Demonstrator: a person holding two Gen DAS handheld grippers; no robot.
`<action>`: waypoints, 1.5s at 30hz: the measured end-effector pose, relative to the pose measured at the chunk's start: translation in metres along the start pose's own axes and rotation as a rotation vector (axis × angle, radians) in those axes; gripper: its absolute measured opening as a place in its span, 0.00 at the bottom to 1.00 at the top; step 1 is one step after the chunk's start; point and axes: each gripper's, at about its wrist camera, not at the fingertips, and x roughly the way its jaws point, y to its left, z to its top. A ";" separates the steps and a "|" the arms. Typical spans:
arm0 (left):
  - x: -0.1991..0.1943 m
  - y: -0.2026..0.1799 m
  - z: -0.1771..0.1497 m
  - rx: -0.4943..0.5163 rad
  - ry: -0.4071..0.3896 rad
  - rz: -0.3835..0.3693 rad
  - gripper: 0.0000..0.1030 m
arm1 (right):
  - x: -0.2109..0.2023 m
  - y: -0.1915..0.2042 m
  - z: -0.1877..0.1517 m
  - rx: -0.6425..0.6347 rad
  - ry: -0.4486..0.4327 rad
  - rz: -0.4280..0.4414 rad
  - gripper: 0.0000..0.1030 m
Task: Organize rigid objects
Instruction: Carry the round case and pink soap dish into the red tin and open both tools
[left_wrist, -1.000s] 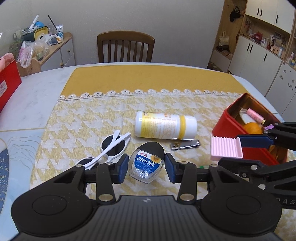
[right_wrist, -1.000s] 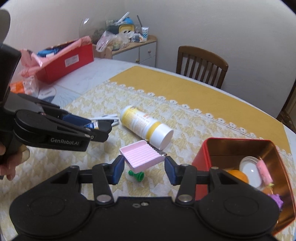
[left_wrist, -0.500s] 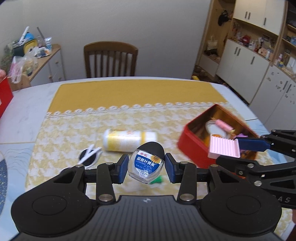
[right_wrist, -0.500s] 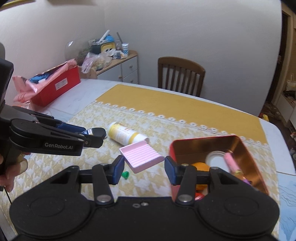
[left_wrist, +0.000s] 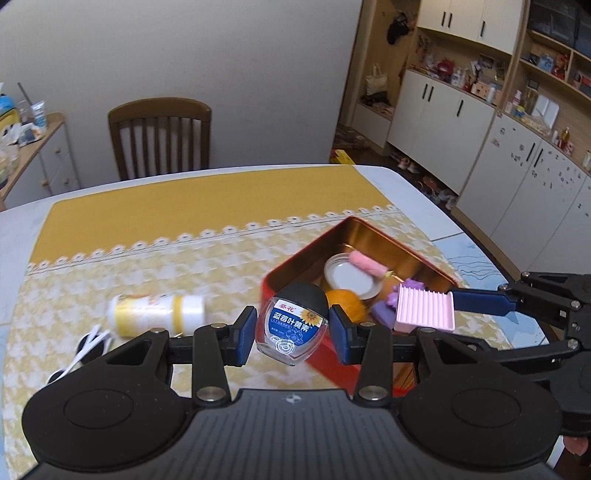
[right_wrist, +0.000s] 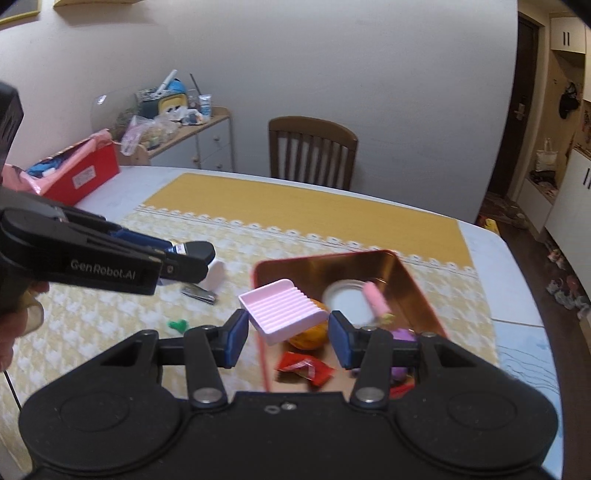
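Over the red tin (left_wrist: 436, 266), which already holds an orange, lid and pink roller, the left gripper (left_wrist: 292, 329) clamps a small bottle (left_wrist: 291, 325) and the right gripper (right_wrist: 284, 332) a pink tray (right_wrist: 282, 310), neither dropped in yet, while the white bottle (left_wrist: 159, 314), clippers (right_wrist: 199, 293) and sunglasses (left_wrist: 79, 350) lie outside on the cloth.

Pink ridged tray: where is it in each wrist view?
Left wrist: pink tray at centre-right, held by the right gripper over the red tin's near corner.
Right wrist: pink tray at centre, between that gripper's own fingers.
Shared landmark: the wooden chair.
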 end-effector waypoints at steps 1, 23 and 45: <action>0.004 -0.004 0.003 0.006 0.002 -0.001 0.40 | 0.001 -0.004 -0.002 0.001 0.004 -0.007 0.46; 0.123 -0.058 0.047 0.143 0.158 -0.034 0.40 | 0.051 -0.061 -0.028 0.001 0.127 -0.049 0.45; 0.164 -0.065 0.044 0.134 0.220 -0.015 0.40 | 0.090 -0.042 -0.032 -0.065 0.206 -0.013 0.45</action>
